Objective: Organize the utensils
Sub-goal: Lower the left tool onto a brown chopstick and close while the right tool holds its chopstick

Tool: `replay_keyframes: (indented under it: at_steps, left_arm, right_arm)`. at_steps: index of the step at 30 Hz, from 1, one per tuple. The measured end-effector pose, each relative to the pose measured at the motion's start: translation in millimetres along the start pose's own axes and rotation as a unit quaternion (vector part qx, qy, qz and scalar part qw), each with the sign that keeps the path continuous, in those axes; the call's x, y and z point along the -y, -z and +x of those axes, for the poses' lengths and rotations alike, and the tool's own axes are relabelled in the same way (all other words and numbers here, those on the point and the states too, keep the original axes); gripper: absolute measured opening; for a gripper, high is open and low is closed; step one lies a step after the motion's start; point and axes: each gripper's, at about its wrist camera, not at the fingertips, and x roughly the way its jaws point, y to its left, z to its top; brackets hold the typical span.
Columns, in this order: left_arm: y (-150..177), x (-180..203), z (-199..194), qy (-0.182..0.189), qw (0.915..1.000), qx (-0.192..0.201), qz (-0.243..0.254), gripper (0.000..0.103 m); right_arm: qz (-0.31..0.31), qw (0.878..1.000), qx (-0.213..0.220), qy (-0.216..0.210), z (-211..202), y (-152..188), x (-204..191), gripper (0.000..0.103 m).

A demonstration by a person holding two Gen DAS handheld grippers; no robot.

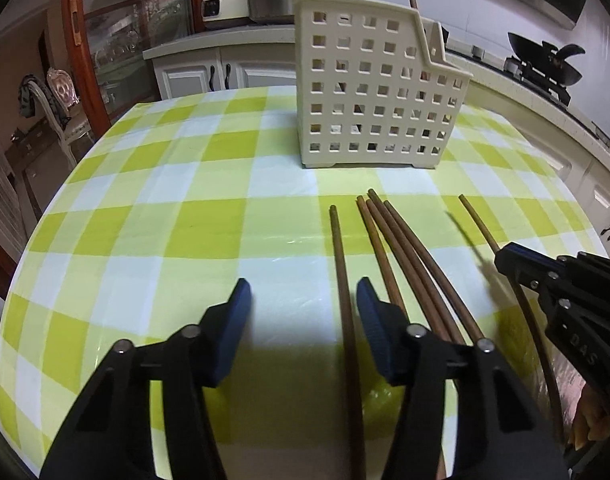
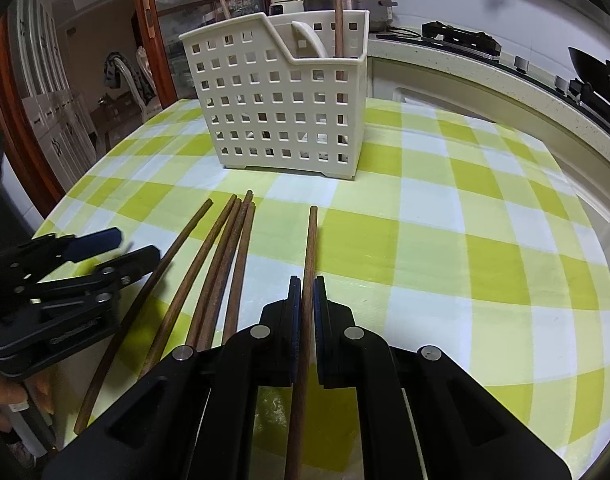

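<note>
Several brown wooden chopsticks [image 1: 409, 256] lie on the green-checked tablecloth in front of a cream perforated utensil basket [image 1: 377, 92]. My left gripper [image 1: 303, 300] is open, low over the table, with one chopstick [image 1: 343, 280] lying between its fingers. My right gripper [image 2: 307, 292] is shut on a single chopstick [image 2: 310, 248], the rightmost one, apart from the bundle [image 2: 225, 256]. The basket [image 2: 281, 100] holds two upright chopsticks and a white spoon. The right gripper also shows at the right in the left wrist view [image 1: 505, 260].
The table's far and side edges curve round the checked cloth [image 2: 485, 240]. A kitchen counter with a rice cooker [image 1: 225, 0] and pot stands behind; a stove with a wok [image 1: 545, 60] is at right. A glass door and chair are at left.
</note>
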Motion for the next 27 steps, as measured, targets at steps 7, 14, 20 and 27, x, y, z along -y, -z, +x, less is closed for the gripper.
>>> replay_keyframes:
  at_steps: [7, 14, 20, 27]
  left_arm:
    - [-2, 14, 9, 0.0, 0.9999, -0.01, 0.014, 0.045]
    - [-4, 19, 15, 0.0, 0.9997, -0.014, 0.017, 0.039]
    - [-4, 19, 15, 0.001, 0.9998, -0.009, 0.016, 0.039]
    - [-5, 18, 16, 0.002, 0.9999, -0.008, 0.014, 0.03]
  right_arm:
    - [0.006, 1.0, 0.005, -0.012, -4, 1, 4, 0.006]
    - [0.014, 1.0, 0.007, -0.018, -5, 2, 9, 0.006]
    - [0.02, 1.0, 0.007, -0.018, -4, 3, 12, 0.006]
    - [0.018, 1.0, 0.007, -0.016, -4, 4, 11, 0.006]
